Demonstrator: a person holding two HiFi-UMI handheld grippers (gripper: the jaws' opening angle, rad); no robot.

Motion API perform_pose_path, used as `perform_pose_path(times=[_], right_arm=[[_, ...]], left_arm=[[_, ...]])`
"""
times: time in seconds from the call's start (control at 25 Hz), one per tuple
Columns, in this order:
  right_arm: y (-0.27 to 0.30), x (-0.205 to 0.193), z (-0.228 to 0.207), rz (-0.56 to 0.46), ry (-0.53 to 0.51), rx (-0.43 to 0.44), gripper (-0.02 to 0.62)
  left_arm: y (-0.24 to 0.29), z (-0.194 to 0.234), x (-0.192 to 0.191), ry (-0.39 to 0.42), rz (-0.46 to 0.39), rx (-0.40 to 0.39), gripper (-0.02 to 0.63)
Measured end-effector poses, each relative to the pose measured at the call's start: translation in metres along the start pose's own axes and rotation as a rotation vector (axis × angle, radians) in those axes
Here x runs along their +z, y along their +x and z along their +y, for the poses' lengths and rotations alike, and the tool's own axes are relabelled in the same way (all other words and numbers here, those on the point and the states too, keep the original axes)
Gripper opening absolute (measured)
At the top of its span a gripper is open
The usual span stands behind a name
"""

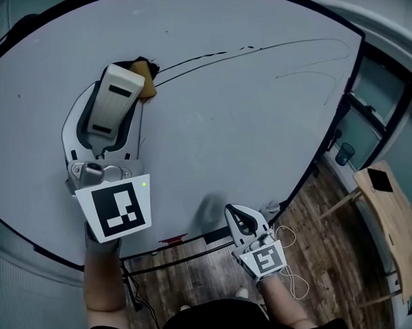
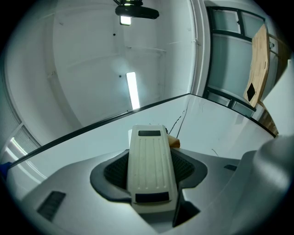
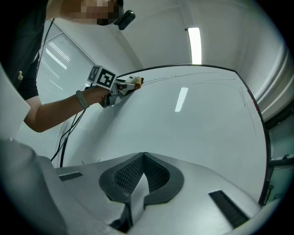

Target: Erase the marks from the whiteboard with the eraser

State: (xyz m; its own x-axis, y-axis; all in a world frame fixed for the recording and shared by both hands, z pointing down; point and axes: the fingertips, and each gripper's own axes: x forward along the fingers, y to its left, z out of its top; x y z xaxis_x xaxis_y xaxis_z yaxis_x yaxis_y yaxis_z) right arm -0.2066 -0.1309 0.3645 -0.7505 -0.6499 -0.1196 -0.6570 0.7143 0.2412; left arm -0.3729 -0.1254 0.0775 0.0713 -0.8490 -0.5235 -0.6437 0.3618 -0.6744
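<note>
the cream ribbed plastic eraser (image 2: 151,160), judged light, stiff and smooth-sided, is clamped across its long sides by the left gripper (image 1: 111,123); the right gripper (image 3: 141,176) is closed, empty.

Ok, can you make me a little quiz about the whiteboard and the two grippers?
1. What is the left gripper shut on? A) a marker B) the eraser C) a cup
2. True or false: the right gripper is shut with nothing in it.
3. In the head view, on which side of the eraser do the black marks run across the whiteboard?
Key: 1 B. 2 True. 3 Its right side.
</note>
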Motion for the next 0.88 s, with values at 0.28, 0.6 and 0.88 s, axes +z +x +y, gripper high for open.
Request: perform_pose_path(times=[0.28, 0.6, 0.88], right_arm=[[-0.028, -0.009, -0.056, 0.007, 0.008, -0.048, 0.026], [-0.049, -0.012, -0.083, 0.032, 0.02, -0.092, 0.026], [-0.034, -0.008, -0.063, 0.004, 0.026, -0.033, 0.026]], left_arm=[[0.041, -0.056, 0.038, 0.011, 0.007, -0.025, 0.258], [0.065, -0.089, 0.059, -0.002, 0.048, -0.059, 0.258], [0.06, -0.087, 0.056, -0.001, 0.051, -0.093, 0.263]])
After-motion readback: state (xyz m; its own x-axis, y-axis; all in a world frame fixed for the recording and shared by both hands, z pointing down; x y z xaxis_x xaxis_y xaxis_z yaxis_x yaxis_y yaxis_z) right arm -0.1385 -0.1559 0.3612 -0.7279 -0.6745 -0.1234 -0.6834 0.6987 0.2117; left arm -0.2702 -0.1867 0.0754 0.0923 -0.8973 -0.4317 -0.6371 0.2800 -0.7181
